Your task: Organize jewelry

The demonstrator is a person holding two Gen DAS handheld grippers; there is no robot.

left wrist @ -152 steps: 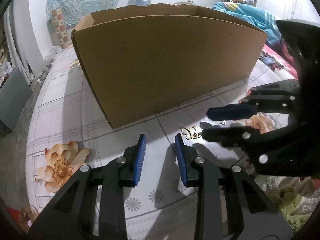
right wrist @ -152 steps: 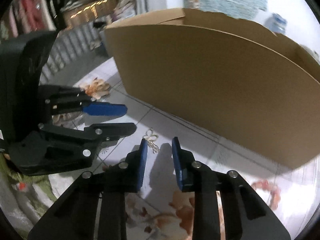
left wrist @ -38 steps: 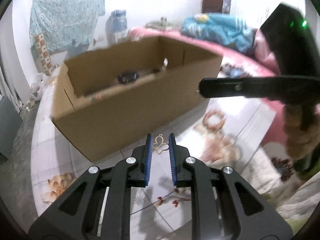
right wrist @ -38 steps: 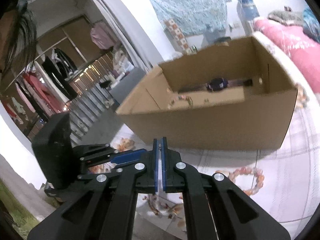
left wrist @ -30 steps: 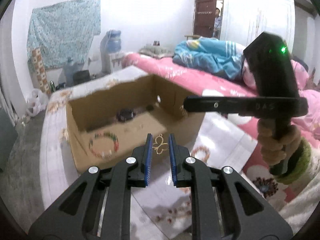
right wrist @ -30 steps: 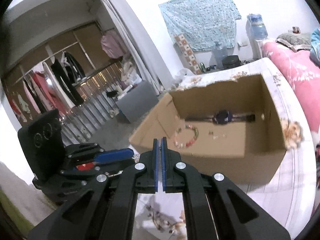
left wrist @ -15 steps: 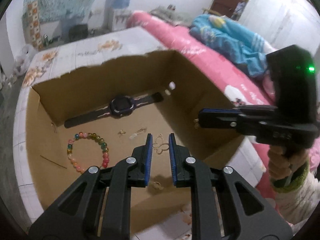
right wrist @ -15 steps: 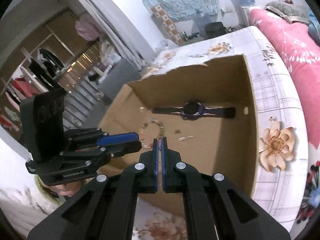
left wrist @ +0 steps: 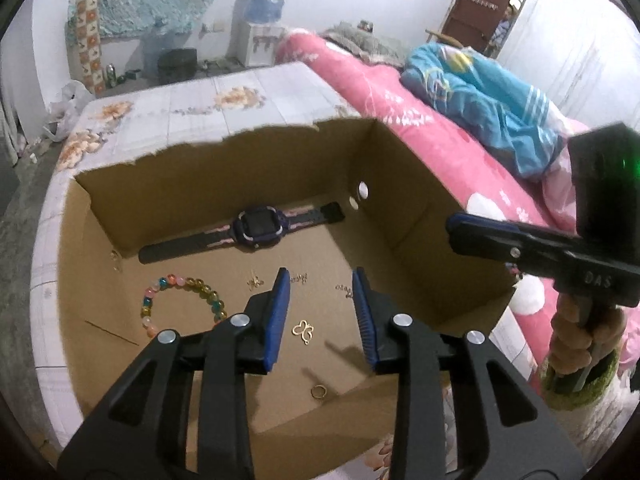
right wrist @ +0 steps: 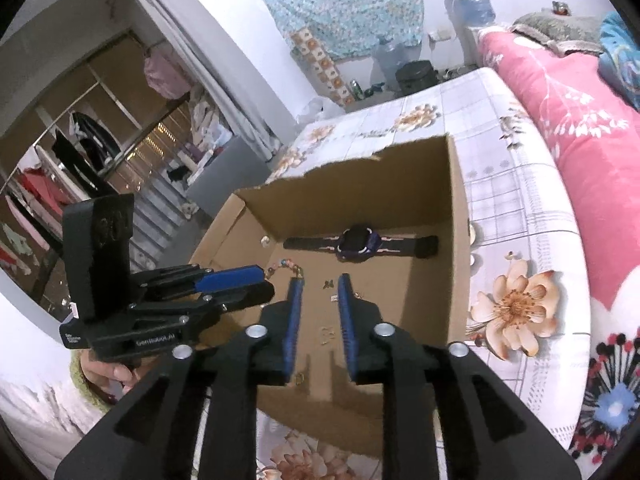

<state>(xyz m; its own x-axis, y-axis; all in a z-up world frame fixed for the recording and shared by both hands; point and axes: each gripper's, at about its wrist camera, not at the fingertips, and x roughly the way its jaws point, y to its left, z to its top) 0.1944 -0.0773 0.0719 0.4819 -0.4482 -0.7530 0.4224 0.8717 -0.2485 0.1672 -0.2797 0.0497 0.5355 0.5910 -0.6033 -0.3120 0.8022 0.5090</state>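
Observation:
Over the open cardboard box (left wrist: 424,184) my left gripper (left wrist: 320,280) hangs with its jaws opening. A gold butterfly pendant (left wrist: 303,330) shows free between the blue pads, down by the box floor. On that floor lie a dark watch (left wrist: 256,228), a coloured bead bracelet (left wrist: 180,300), a small ring (left wrist: 319,391) and several tiny gold pieces (left wrist: 255,281). My right gripper (right wrist: 320,284) also points into the box (right wrist: 456,208), its jaws opening with nothing pressed between the pads. It enters the left wrist view from the right (left wrist: 454,228). The left gripper (right wrist: 266,280) shows in the right wrist view.
The box stands on a bed with a white floral sheet (right wrist: 516,312). A pink quilt (left wrist: 400,92) and a blue blanket (left wrist: 480,96) lie beyond it. A hand (left wrist: 572,344) holds the right gripper's handle. A water dispenser (left wrist: 260,28) stands at the far wall.
Both grippers came over the box and tilted down into it. The left jaws spread and the butterfly pendant dropped out of them. The right jaws, shut before, have parted.

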